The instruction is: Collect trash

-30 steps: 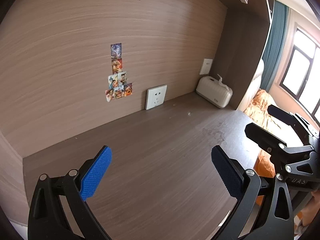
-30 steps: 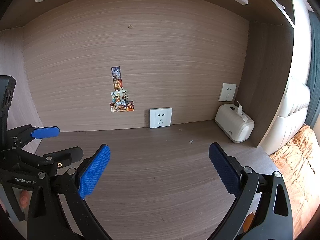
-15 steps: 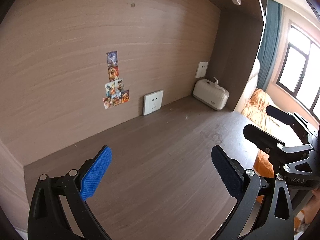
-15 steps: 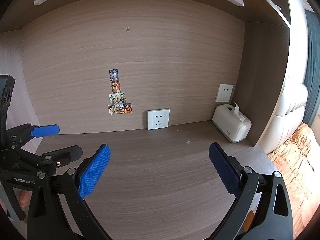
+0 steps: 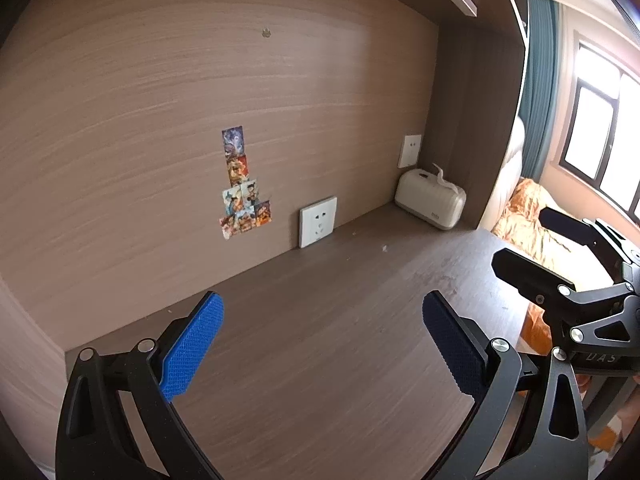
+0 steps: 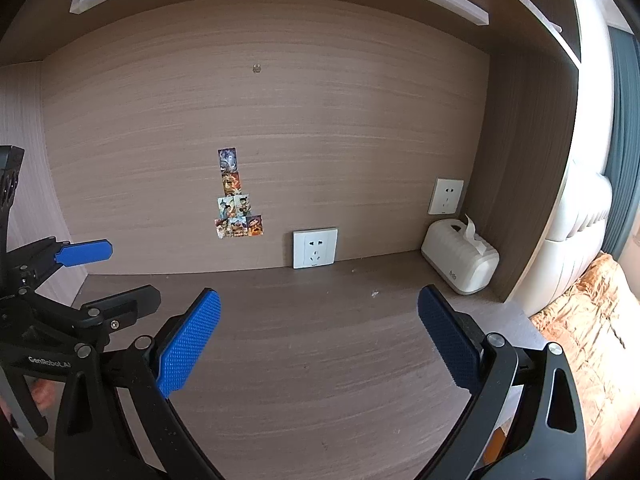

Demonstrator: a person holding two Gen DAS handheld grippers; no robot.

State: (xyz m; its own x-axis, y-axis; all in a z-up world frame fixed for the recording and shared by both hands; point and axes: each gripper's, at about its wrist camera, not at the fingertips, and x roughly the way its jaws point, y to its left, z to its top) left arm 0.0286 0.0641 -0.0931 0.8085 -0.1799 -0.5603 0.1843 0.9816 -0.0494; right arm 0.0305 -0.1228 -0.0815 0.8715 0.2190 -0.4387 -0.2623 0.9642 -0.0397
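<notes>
**Both claws wide apart above a nearly bare desk**

The left gripper [image 5: 323, 344] has its blue pads spread wide with nothing between them, and the right gripper [image 6: 319, 338] is just as wide and just as empty. Ahead of both, on the brown desk [image 6: 320, 360], the only candidate for trash is a tiny pale speck [image 6: 375, 294], lying beyond the right claw and slightly to its right. It may be a paper crumb, though it is too small to tell; no shape, long axis or heading can be read from it. Farther ahead and to the right stands a white tissue box [image 6: 460, 262] with a tissue poking up, near the back wall. A wall socket [image 6: 315, 248] sits straight ahead, and stickers [image 6: 236, 204] are up to its left
</notes>
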